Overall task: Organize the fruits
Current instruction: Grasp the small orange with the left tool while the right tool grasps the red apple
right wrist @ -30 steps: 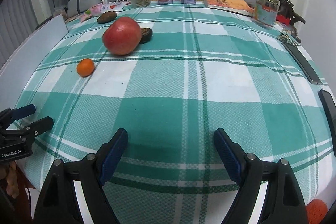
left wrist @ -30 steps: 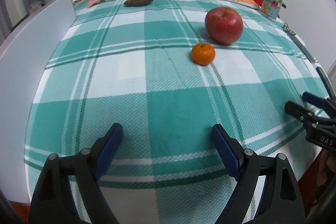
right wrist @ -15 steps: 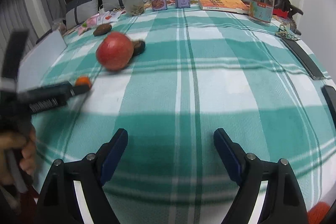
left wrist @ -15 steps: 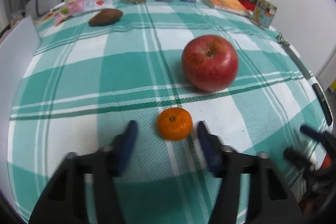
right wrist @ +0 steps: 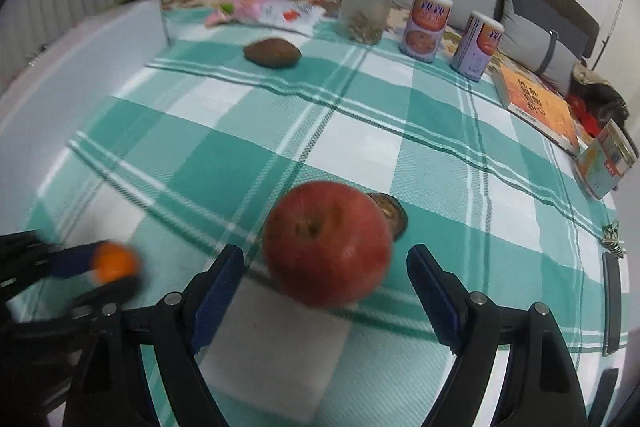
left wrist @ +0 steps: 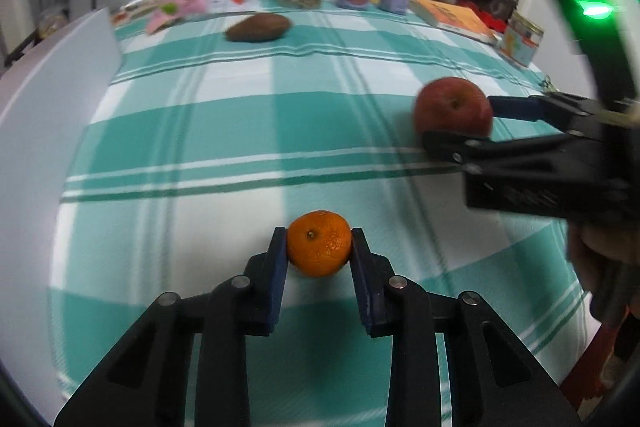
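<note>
Orange tangerine mid-cloth, closing left gripper fingers flanking it.

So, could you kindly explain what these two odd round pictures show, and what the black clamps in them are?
They are no robot's: a person holds a two-finger clamp in each hand, each with a fisheye camera looking along its fingers. In the left camera's picture the left gripper is closing, its pads against a small orange. The right camera shows the right gripper open around a red apple, not yet pressing it. Everything lies on a green checked cloth. Further back sit a brown oval fruit, two cans, a clear jar and an orange book.
</note>
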### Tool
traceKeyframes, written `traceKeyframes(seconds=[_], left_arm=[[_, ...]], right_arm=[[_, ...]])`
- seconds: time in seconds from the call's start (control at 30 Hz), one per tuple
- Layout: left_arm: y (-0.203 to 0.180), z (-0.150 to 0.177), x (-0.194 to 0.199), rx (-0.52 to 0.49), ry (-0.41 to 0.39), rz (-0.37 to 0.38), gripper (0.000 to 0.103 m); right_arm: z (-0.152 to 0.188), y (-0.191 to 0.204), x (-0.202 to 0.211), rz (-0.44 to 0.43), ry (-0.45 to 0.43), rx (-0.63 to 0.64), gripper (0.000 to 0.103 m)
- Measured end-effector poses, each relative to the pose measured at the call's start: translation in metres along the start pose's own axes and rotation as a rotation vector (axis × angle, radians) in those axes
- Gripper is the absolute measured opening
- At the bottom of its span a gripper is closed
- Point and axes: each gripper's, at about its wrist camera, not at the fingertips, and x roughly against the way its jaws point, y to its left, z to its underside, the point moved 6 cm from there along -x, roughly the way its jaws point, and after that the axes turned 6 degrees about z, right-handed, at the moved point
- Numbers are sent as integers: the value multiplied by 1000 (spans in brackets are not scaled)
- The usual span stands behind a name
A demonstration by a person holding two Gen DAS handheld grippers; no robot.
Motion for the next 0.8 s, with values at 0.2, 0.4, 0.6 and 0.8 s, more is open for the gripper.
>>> traceKeyframes(seconds=[0.2, 0.4, 0.6, 0.8], left_arm=[[23, 13, 19, 48, -14, -4, 30], [21, 26, 24, 40, -12, 5, 30], [14, 40, 13, 31, 27, -16, 40], [22, 47, 35, 61, 5, -40, 81]], right_arm=[[9, -13, -5, -21, 64, -108, 70], [55, -25, 28, -188, 197, -243, 70], [90, -21, 43, -185, 197, -312, 76], [111, -33, 72, -148, 83, -388, 89]])
